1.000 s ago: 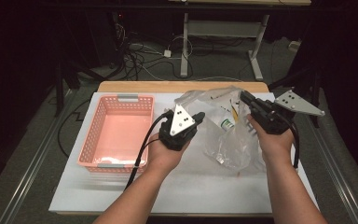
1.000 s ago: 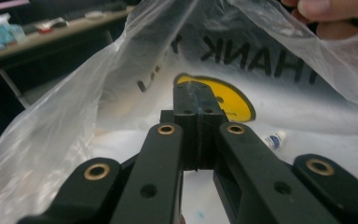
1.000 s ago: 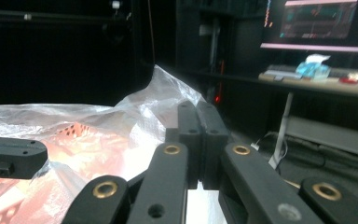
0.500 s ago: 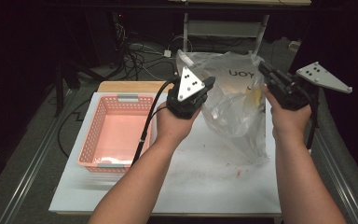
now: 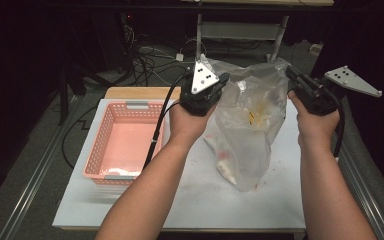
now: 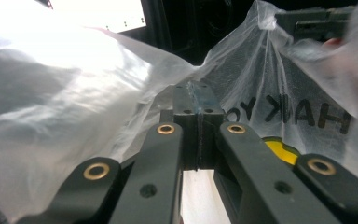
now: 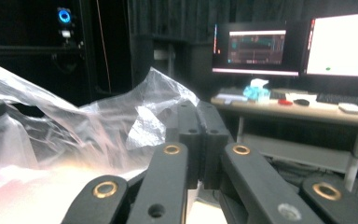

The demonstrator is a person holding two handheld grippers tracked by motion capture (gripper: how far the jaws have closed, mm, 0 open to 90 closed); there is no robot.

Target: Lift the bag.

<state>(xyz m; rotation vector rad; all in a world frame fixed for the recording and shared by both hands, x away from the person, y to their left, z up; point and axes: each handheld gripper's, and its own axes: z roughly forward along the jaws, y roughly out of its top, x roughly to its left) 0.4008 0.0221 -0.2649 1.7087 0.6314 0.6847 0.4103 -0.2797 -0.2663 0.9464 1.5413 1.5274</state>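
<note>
A clear plastic bag (image 5: 247,125) with black lettering and a yellow print hangs upright between both grippers, its bottom resting on the white table (image 5: 195,200). Something pale and reddish lies inside near its bottom (image 5: 226,169). My left gripper (image 5: 223,79) is shut on the bag's left top edge; in the left gripper view the jaws (image 6: 197,100) pinch the film of the bag (image 6: 74,102). My right gripper (image 5: 289,74) is shut on the right top edge, and the right gripper view shows its tips (image 7: 198,114) clamped on the bag's crumpled plastic (image 7: 135,116).
An empty pink mesh basket (image 5: 96,150) stands on the table's left half, with a wooden board (image 5: 140,93) behind it. Cables (image 5: 145,60) lie on the floor beyond the table. A desk with monitors (image 7: 279,46) is in the right gripper view.
Both hands have risen and moved away from the person, pulling the bag from lying crumpled on the table to hanging stretched upright. The grips have not changed.
</note>
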